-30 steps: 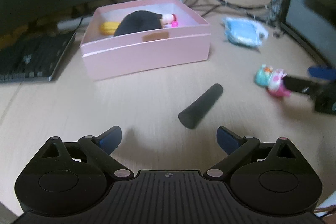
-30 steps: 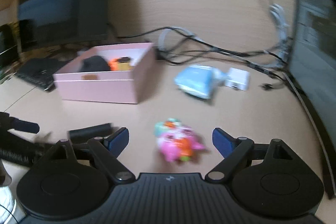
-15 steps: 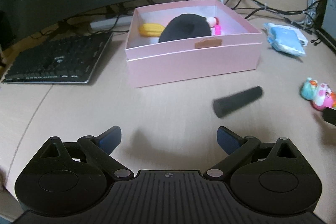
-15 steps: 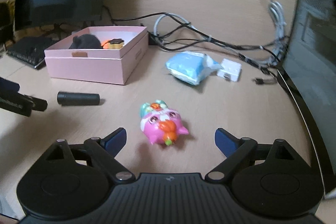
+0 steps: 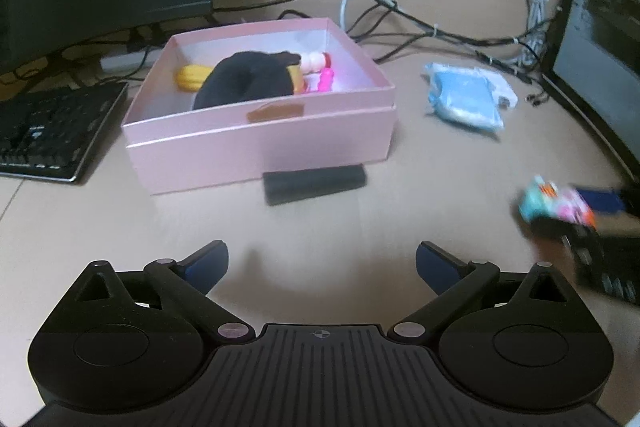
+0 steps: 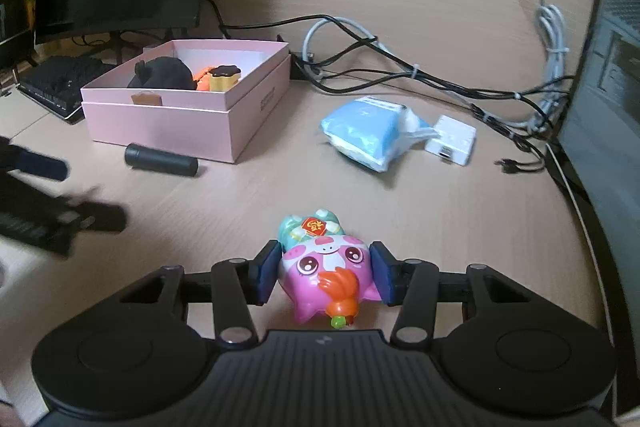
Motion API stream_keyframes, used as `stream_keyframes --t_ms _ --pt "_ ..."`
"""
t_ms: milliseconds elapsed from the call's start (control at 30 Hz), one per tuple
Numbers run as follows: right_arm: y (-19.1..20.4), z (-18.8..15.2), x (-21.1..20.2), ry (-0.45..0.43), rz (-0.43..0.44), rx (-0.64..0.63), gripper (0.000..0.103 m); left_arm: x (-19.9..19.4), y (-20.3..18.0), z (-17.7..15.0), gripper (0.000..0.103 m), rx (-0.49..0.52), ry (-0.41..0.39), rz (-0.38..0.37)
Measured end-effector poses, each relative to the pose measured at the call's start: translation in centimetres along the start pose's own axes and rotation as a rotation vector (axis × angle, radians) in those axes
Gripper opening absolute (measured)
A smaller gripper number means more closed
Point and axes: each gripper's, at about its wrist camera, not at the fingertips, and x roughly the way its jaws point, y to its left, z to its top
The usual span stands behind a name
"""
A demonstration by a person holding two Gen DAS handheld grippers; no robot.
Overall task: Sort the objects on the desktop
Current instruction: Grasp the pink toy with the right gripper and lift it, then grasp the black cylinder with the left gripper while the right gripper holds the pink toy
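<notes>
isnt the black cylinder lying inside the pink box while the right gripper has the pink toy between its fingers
Not quite. The black cylinder lies on the desk just in front of the pink box, outside it, as the right wrist view shows. The rest holds: the right gripper has the pink toy between its fingers, and its jaws are closing on it.

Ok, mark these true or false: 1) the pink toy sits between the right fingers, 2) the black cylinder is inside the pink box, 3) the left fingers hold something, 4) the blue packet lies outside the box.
1) True: the pink toy is between the closing right gripper fingers.
2) False: the black cylinder lies on the desk against the pink box.
3) False: the left gripper is open, with nothing between its fingers.
4) True: the blue packet lies on the desk.
</notes>
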Motion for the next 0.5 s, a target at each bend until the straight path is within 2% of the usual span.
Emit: stream_keyframes --t_ms 133,300,400,500 --pt "-0.5 -0.7 -1.3 0.021 -0.013 -0.012 0.048 0.9 -1.0 0.6 0.103 -0.009 -0.030 0.000" --pt "-0.3 -0.8 -2.1 0.035 -0.030 -0.027 0.048 3.3 -1.4 2.1 0.103 -0.058 -0.068 0.108" --pt "0.4 -0.6 -2.5 0.027 -0.030 -0.043 0.048 4.7 -1.9 2.9 0.103 -0.029 -0.085 0.168" --pt "0.9 -0.5 -2.9 0.023 -0.017 -0.038 0.048 5.4 -1.8 3.2 0.102 -0.018 -0.081 0.180"
